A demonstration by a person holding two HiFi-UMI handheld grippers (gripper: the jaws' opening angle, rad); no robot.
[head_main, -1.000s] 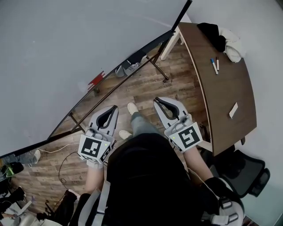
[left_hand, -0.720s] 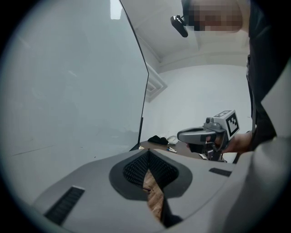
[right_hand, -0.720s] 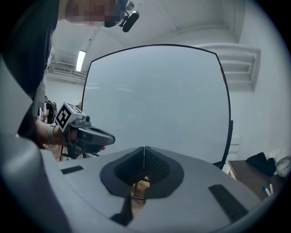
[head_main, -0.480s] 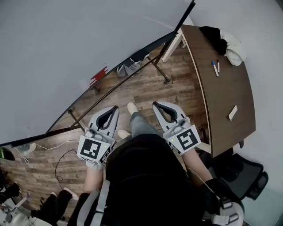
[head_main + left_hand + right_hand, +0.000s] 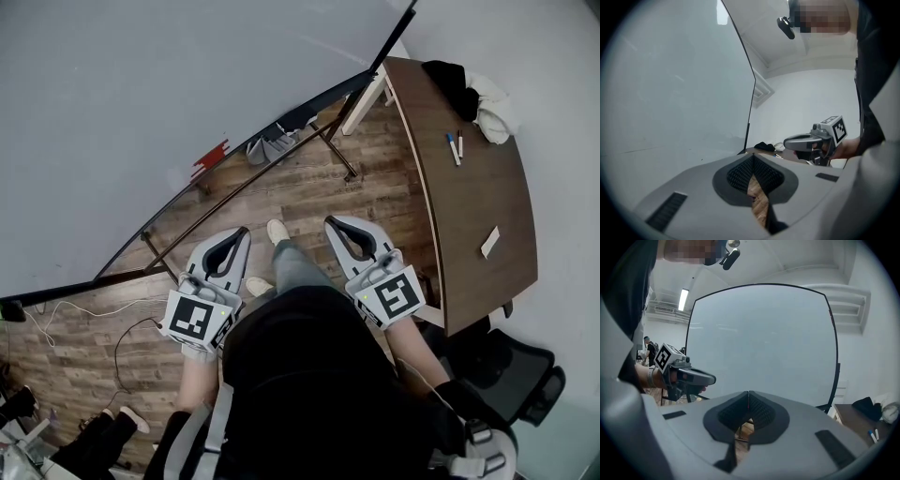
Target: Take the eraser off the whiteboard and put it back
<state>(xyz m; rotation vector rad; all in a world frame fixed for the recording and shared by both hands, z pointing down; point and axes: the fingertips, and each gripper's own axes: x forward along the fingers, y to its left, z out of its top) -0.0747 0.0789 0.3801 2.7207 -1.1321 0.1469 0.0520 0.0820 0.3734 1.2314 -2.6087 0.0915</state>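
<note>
A small red eraser (image 5: 210,157) sits on the lower part of the big whiteboard (image 5: 141,112), near its bottom frame. My left gripper (image 5: 242,232) is held at waist height over the wood floor, short of the board and below the eraser. Its jaws are shut with nothing between them (image 5: 752,156). My right gripper (image 5: 330,223) is level with it to the right, also shut and empty (image 5: 749,392). Each gripper shows in the other's view: the right gripper (image 5: 787,142) and the left gripper (image 5: 712,378). The whiteboard (image 5: 759,343) fills the right gripper view.
The board's metal stand legs (image 5: 333,150) cross the floor ahead. A brown table (image 5: 478,206) at the right holds markers (image 5: 455,145), a white slip (image 5: 490,242) and cloths (image 5: 473,94). A black chair (image 5: 511,370) stands behind it. Cables (image 5: 131,328) lie at the left.
Both grippers keep nearly the same place in the head view. The board, eraser and table have slid slightly up in the picture. Someone's legs at the lower left have shifted.
</note>
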